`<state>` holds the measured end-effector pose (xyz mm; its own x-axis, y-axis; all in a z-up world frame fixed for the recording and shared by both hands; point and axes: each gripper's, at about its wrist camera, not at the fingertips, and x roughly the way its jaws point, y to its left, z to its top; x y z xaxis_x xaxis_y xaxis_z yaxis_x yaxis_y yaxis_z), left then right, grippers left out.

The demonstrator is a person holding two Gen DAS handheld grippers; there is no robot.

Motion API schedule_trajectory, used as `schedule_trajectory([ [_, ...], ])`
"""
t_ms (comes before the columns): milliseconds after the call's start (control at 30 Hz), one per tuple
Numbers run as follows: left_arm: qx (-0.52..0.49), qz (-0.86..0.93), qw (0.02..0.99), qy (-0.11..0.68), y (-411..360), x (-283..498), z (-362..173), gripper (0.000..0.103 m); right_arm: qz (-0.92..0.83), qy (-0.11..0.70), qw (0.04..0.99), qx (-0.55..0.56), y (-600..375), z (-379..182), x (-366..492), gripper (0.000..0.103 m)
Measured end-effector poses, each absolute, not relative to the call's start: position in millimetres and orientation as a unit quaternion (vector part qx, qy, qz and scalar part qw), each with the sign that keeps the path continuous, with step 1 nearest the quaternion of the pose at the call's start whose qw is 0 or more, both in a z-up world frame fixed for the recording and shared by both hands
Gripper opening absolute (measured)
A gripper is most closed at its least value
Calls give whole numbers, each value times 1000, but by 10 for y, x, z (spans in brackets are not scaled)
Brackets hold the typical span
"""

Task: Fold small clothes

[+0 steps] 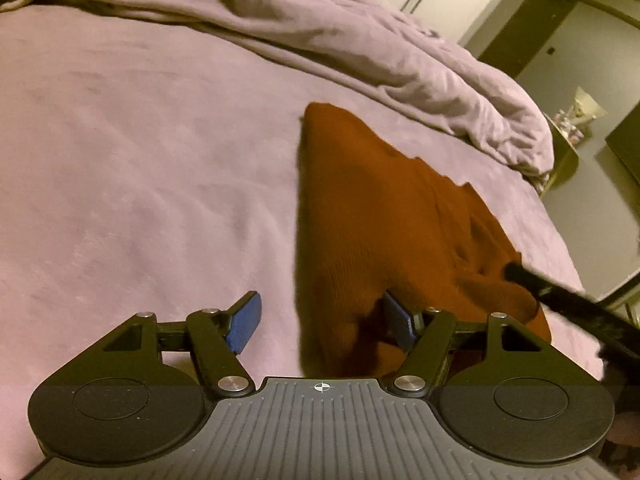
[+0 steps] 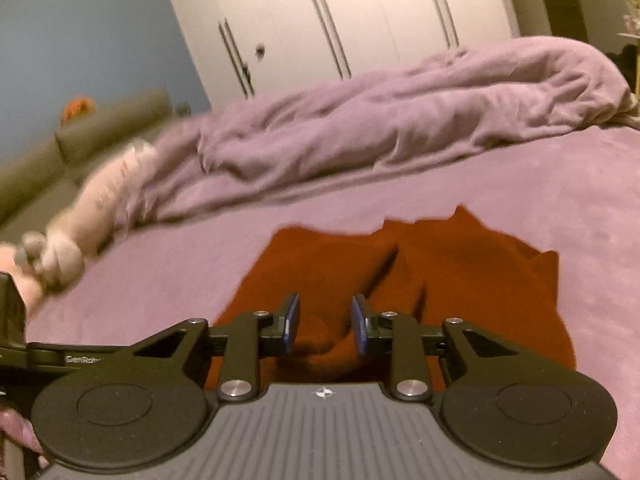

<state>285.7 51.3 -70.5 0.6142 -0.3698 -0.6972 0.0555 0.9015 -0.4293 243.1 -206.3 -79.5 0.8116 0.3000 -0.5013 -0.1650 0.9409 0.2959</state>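
Observation:
A rust-red knitted garment lies partly folded on the lilac bed cover. In the left wrist view my left gripper stands wide open at the garment's near left edge, one blue pad over bare cover and the other over the cloth. A blurred black finger of the right gripper reaches in from the right. In the right wrist view the right gripper hangs low over the near part of the garment. Its pads stand a little apart, with a hump of cloth showing below the gap.
A rumpled lilac duvet is heaped along the far side of the bed. White wardrobe doors and a grey sofa stand beyond. A person's blurred hand is at the left. The bed's edge drops off at the right.

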Motion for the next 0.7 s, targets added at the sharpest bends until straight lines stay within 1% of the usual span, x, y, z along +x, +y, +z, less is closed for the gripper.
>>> schedule_trajectory([
  [67,-184,-125,878,423,521,2825,-740,73,115,322,934,103,-2070,-932,2478,24],
  [100,-183,-128,878,424,524,2834,-743,75,99,352,927,81,-2077,-1038,2500,22],
  [133,-182,-128,877,426,510,2843,-757,76,96,362,925,67,-2104,-1123,2484,20],
  [167,-180,-128,878,425,522,2805,-762,76,107,354,927,67,-2160,-1146,2441,20],
  [233,-168,-128,883,420,512,2771,-745,76,109,359,924,78,-2234,-1048,2423,20],
  [267,-163,-127,884,419,501,2752,-736,76,111,354,924,89,-2272,-991,2426,22],
  [333,-156,-129,885,419,492,2711,-729,75,106,339,927,121,-2353,-859,2481,35],
  [400,-148,-130,885,423,462,2686,-737,75,115,330,922,169,-2411,-790,2606,40],
  [500,-125,-129,889,421,409,2634,-726,75,143,344,898,232,-2380,-807,2909,40],
  [600,-113,-133,891,419,378,2594,-714,75,161,371,880,247,-2250,-924,3175,40],
  [700,-101,-135,894,416,346,2574,-726,77,175,398,855,284,-2194,-1071,3355,40],
])
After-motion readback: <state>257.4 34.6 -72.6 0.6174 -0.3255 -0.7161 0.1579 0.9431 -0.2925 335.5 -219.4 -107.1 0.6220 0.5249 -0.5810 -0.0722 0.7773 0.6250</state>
